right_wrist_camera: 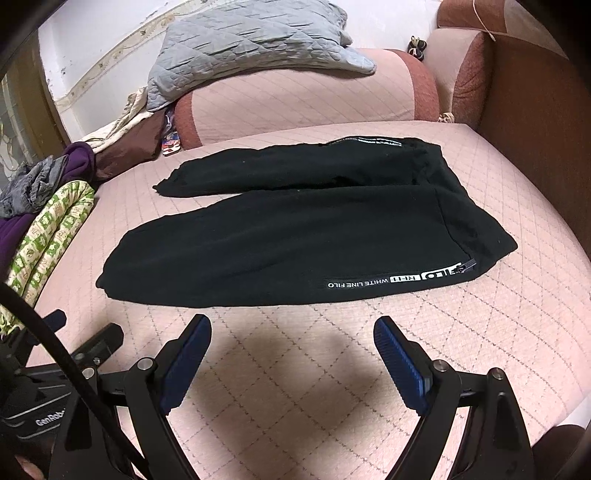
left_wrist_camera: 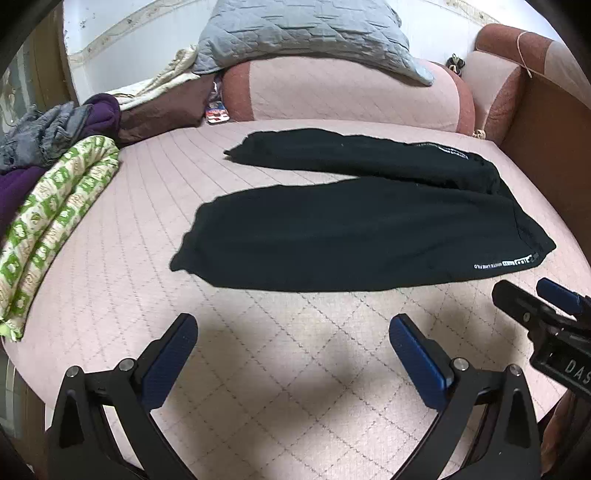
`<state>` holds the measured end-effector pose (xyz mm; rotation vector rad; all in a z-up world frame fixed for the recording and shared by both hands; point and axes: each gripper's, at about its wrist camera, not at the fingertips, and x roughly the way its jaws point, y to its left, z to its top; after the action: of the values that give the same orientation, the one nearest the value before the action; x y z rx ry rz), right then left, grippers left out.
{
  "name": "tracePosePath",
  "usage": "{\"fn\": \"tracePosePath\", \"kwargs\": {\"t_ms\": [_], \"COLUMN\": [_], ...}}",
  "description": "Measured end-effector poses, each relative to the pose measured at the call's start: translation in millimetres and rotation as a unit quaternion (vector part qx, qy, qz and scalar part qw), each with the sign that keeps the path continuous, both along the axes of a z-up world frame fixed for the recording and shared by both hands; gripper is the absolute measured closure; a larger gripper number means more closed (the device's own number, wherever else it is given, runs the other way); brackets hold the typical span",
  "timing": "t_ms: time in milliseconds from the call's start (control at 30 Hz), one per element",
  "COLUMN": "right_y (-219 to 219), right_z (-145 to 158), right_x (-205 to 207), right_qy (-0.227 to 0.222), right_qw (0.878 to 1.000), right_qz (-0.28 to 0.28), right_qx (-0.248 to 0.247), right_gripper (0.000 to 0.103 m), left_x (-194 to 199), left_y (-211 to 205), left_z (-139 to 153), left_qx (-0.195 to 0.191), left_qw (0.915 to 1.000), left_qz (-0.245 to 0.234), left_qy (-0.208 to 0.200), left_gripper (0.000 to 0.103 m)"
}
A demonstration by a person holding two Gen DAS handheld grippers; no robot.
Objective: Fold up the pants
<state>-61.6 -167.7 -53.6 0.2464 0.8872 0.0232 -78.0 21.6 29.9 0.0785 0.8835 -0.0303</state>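
Black pants [left_wrist_camera: 354, 232] [right_wrist_camera: 295, 240] lie flat on the pink quilted bed cover [left_wrist_camera: 295, 369] [right_wrist_camera: 295, 387]. The waist is at the right and the two legs spread toward the left. White lettering runs along the near side seam [right_wrist_camera: 391, 278]. My left gripper [left_wrist_camera: 293, 325] hovers open over bare cover just short of the near leg. My right gripper [right_wrist_camera: 291, 326] is open too, close to the near hem edge, holding nothing. In the left wrist view, the right gripper's tips [left_wrist_camera: 535, 295] show at the right edge.
A green-patterned cloth [left_wrist_camera: 48, 229] [right_wrist_camera: 48, 236] and purple and grey garments [left_wrist_camera: 55, 129] are piled at the left. A pink bolster [left_wrist_camera: 347, 92] with a grey quilted pillow [left_wrist_camera: 306, 33] lies behind the pants. A brown wooden bed frame [right_wrist_camera: 535, 147] rises at the right.
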Motion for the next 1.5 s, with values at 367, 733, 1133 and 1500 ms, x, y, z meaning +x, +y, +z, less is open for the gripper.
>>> {"fn": "tracePosePath", "kwargs": {"t_ms": [367, 733, 1133, 1500], "right_y": [0, 1, -7, -96], "right_z": [5, -2, -4, 52], "right_x": [-1, 1, 12, 82], "right_qy": [-0.003, 0.006, 0.012, -0.008], "right_qw": [1.000, 1.000, 1.000, 0.999], "right_qz": [-0.001, -0.001, -0.003, -0.047], "right_qx": [0.000, 0.000, -0.006, -0.020], "right_gripper": [0.010, 0.010, 0.010, 0.010], "left_x": [6, 14, 35, 153], "left_y": [16, 28, 49, 97], "left_z": [-2, -15, 0, 92], "left_qx": [-0.005, -0.009, -0.028, -0.008], "left_qw": [1.0000, 0.9999, 0.9996, 0.9992], "left_qz": [-0.001, 0.006, -0.001, -0.009], "left_qy": [0.000, 0.012, 0.008, -0.038], "left_gripper": [0.000, 0.000, 0.000, 0.000]}}
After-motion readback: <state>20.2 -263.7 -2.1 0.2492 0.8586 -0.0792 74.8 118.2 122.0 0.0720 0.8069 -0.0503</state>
